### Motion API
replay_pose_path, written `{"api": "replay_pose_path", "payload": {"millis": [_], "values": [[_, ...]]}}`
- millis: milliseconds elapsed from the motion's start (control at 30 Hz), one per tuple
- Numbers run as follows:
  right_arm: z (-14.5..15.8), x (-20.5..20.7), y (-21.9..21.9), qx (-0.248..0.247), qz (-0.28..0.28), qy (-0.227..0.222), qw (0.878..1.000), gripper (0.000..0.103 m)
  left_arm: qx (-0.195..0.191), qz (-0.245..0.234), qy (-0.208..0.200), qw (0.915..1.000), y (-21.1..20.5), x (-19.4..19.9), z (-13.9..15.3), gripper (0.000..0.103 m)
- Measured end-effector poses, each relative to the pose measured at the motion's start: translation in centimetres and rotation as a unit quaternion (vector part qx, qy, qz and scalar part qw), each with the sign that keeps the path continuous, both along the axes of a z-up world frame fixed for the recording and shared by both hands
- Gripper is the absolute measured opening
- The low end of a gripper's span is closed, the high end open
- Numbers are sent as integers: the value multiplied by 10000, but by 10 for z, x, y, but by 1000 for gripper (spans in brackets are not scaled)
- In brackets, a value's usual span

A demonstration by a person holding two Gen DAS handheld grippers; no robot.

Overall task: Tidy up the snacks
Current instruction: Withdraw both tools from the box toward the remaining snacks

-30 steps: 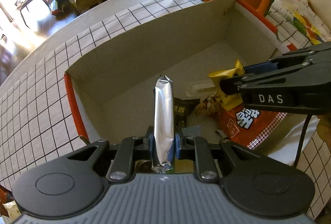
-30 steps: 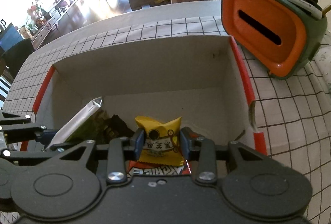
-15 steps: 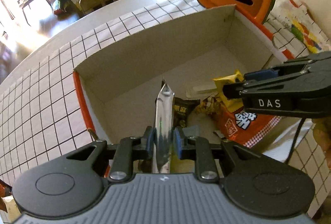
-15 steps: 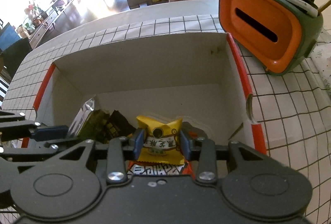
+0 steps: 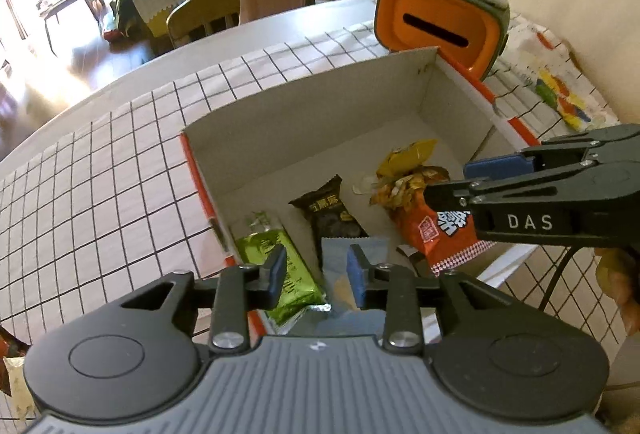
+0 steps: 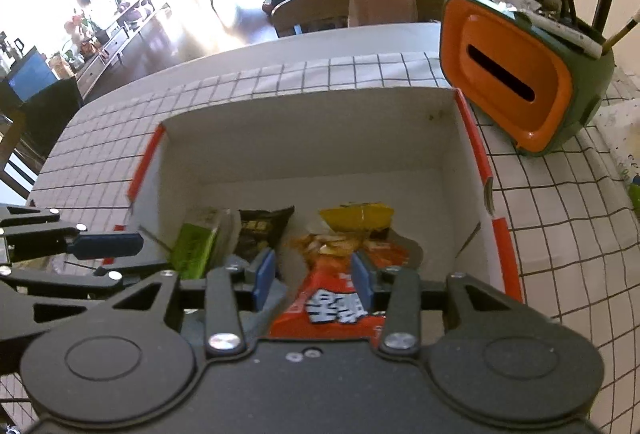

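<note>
A white cardboard box with red edges stands on the checked cloth. Inside it lie a green packet by the left wall, a black packet, a yellow packet, an orange-red snack bag and a pale grey packet. My left gripper hangs above the near left of the box, its jaws opening and gripping nothing. My right gripper hovers over the orange-red bag, jaws opening, nothing pressed between them.
An orange and green holder with brushes and pens stands just past the box's far right corner. The checked cloth spreads to the left. Chairs stand beyond the table's far edge. A colourful printed sheet lies to the right.
The left jaws let go of the upright silver-backed packet, which now lies flat, green side up, in the box. The right jaws came off the yellow packet. Both grippers rose and drew back.
</note>
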State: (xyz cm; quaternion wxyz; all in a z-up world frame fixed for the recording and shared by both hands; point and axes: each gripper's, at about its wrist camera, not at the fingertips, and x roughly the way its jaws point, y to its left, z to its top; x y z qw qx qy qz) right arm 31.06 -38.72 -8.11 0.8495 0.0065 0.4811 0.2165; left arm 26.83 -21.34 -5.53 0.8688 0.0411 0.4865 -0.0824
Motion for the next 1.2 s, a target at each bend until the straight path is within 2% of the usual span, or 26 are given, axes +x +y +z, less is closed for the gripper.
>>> {"api": "replay_pose_path", "payload": {"millis": [67, 233, 367, 467, 567, 667, 867, 967, 1067, 1200], "values": [[6, -6, 3, 24, 7, -35, 10000, 42, -77, 3, -102, 9999, 7, -7, 6, 44], [21, -20, 13, 103, -26, -197, 9997, 47, -203, 12, -328, 9993, 26, -23, 19, 49], [32, -34, 23, 144, -68, -315, 9994, 51, -278, 36, -531, 9982, 46, -39, 30, 57], [38, -47, 33, 214, -81, -376, 9990, 60, -345, 61, -658, 9972, 63, -51, 38, 59], [43, -60, 46, 236, -41, -461, 9986, 63, -383, 96, -773, 9962, 80, -65, 44, 63], [49, -73, 61, 303, 13, -520, 9982, 77, -391, 140, -880, 9953, 97, -78, 48, 65], [55, -93, 92, 424, 130, -622, 9971, 87, -369, 310, -1064, 9932, 137, -104, 53, 73], [55, -103, 110, 397, 277, -676, 9965, 89, -281, 450, -1175, 9917, 157, -118, 54, 76], [53, -113, 128, 344, 423, -759, 9956, 100, -227, 602, -1307, 9893, 179, -135, 54, 83], [50, -125, 152, 338, 633, -816, 9941, 102, -157, 729, -1350, 9880, 209, -152, 52, 85]]}}
